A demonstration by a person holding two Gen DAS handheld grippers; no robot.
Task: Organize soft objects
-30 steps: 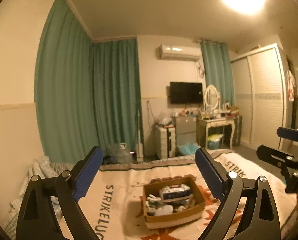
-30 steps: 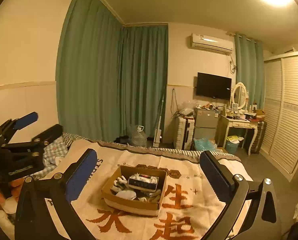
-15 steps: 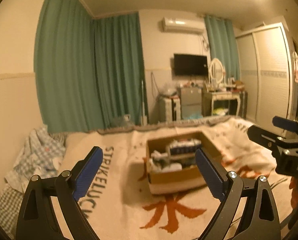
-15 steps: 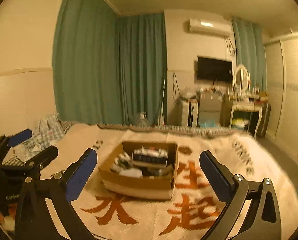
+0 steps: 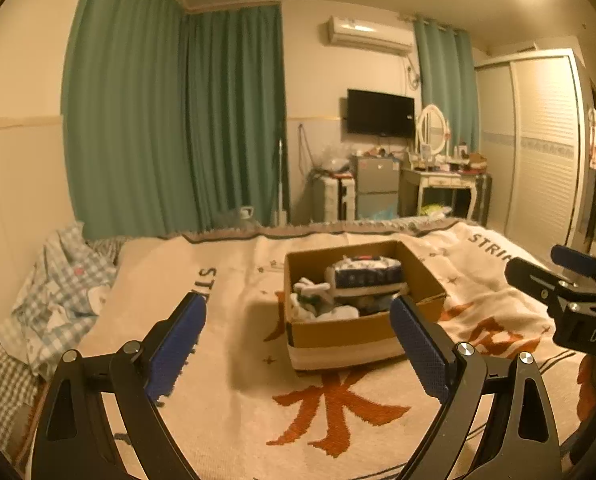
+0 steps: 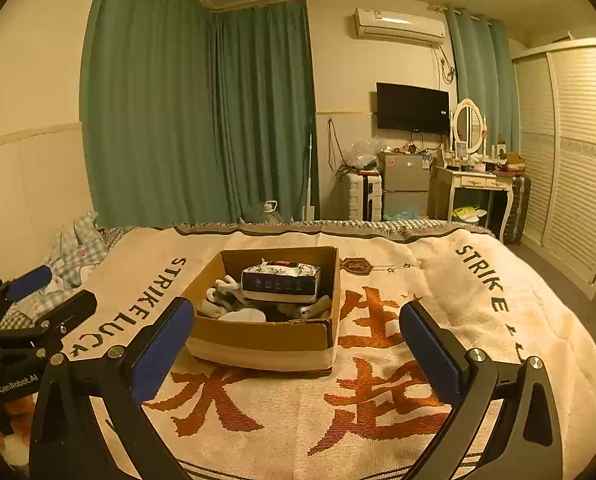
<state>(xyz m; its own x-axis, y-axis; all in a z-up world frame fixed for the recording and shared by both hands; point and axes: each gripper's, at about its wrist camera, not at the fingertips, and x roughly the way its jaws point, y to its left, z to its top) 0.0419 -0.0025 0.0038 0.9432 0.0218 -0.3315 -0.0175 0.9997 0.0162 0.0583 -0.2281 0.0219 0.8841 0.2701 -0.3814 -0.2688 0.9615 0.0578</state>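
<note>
The cream blanket (image 6: 378,420) spread over the bed carries black capitals: "STRIKELUC" runs down its left side in the right wrist view and "STRIKE" down its right side, with large orange Chinese characters woven across the middle. In the left wrist view only "STRIN" shows at the far right edge. The left claw (image 5: 298,344) has white lettering on its black body, "GenRobot.AI", readable where it pokes into the right wrist view at the lower left (image 6: 34,300); the right claw (image 6: 296,338) shows "DAS" on its body at the right edge of the left wrist view (image 5: 554,268).

The cardboard box (image 6: 258,340) sits in the middle of the blanket, open at the top, just ahead of both claws. Inside lie a dark blue and white soft pack (image 6: 281,282), with print too small to read, and white socks (image 6: 234,308) bunched beside and under it.

Both claws stand wide apart, blue pads empty, touching nothing.

Compared with half a second ago, the box looks nearer and sharper in both views, and the blur is gone. A second ago the cameras pointed higher, with the ceiling lamp large in the frame and the box small and low.

A rumpled checked quilt (image 5: 58,288) lies at the left edge of the bed.
</note>
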